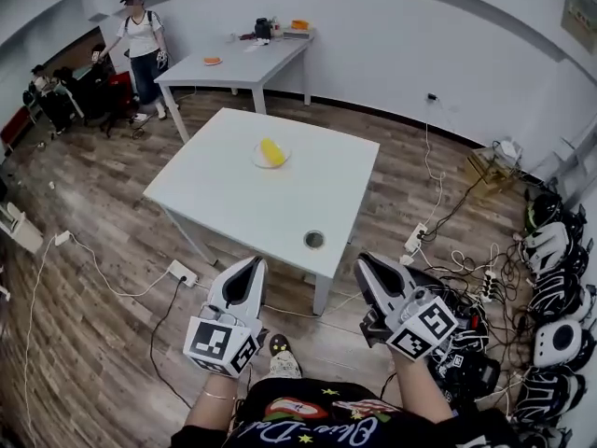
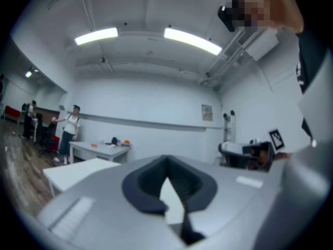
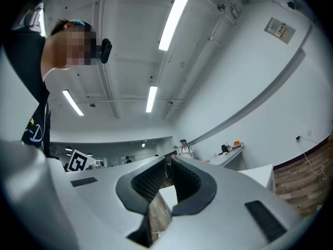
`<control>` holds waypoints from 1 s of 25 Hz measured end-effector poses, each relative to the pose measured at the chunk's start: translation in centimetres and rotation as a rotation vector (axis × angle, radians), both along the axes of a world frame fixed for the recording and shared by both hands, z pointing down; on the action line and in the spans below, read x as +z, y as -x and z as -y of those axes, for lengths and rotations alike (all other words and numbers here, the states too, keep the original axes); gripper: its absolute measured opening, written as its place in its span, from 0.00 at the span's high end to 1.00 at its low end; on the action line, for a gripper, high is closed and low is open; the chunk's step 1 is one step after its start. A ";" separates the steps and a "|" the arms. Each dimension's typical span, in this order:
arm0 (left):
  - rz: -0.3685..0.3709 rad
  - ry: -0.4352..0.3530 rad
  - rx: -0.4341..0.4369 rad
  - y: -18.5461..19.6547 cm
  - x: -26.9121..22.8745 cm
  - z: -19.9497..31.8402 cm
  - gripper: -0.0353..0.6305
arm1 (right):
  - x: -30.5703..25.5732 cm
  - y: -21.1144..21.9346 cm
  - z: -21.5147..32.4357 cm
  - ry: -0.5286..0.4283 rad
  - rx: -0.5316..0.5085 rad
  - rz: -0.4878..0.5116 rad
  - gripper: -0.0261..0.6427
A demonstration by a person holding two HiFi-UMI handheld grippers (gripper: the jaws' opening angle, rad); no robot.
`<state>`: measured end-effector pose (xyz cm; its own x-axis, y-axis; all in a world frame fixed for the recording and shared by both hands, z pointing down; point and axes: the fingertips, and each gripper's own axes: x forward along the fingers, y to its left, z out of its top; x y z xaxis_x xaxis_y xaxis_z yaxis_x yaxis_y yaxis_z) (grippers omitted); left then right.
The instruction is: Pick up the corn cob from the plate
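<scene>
Jaws of both tools are closed and nothing is between them: in the left gripper view the two dark pads meet at their tips with only the hollow behind them, and the right gripper view shows the same. The left gripper (image 1: pixel 252 265) and the right gripper (image 1: pixel 366 263) hang low in front of the person, short of the near edge of the white table (image 1: pixel 233 203) and well apart from anything on it. The corn cob (image 1: pixel 271 151) lies flat on a small plate (image 1: pixel 255 160) in the far part of this table, toward its far edge as the head view shows it. I judge that the task is at its very beginning, the approach, because neither tool is near the plate. The next move calls for one gripper to open, to go forward over the table and to come down so that its pads stand on both sides of the cob, across its width. The long axis of the cob runs obliquely in the head view, from upper left to lower right, so the gripper probably must turn a little to meet it squarely. Which end is the thin one I cannot tell, the cob is too small here.
</scene>
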<state>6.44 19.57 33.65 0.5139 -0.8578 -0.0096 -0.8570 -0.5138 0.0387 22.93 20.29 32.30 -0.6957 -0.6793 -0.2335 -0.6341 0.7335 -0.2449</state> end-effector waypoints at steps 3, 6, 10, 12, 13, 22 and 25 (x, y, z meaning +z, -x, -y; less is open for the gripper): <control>0.006 -0.012 0.044 1.2 -0.7 5.7 0.97 | -0.6 2.1 6.2 -0.007 0.026 0.006 0.94; 0.005 -0.006 0.043 3.0 -0.6 10.5 0.97 | -1.1 3.9 10.9 -0.005 0.048 0.020 0.93; -0.014 0.032 0.022 3.8 -0.1 14.9 0.97 | -1.0 4.0 14.6 0.006 0.060 0.015 0.93; -0.006 0.029 0.015 3.3 -0.4 16.5 0.97 | -0.8 3.0 16.8 0.016 0.064 0.009 0.94; -0.002 0.025 0.013 3.1 -0.6 17.3 0.97 | -0.9 2.6 18.0 0.019 0.063 0.012 0.93; -0.018 0.045 -0.075 4.8 0.4 23.4 0.97 | -0.7 5.4 27.3 -0.002 -0.029 -0.044 0.93; -0.014 0.063 -0.071 6.1 1.6 26.3 0.97 | 0.5 7.7 30.3 0.019 -0.054 -0.074 0.93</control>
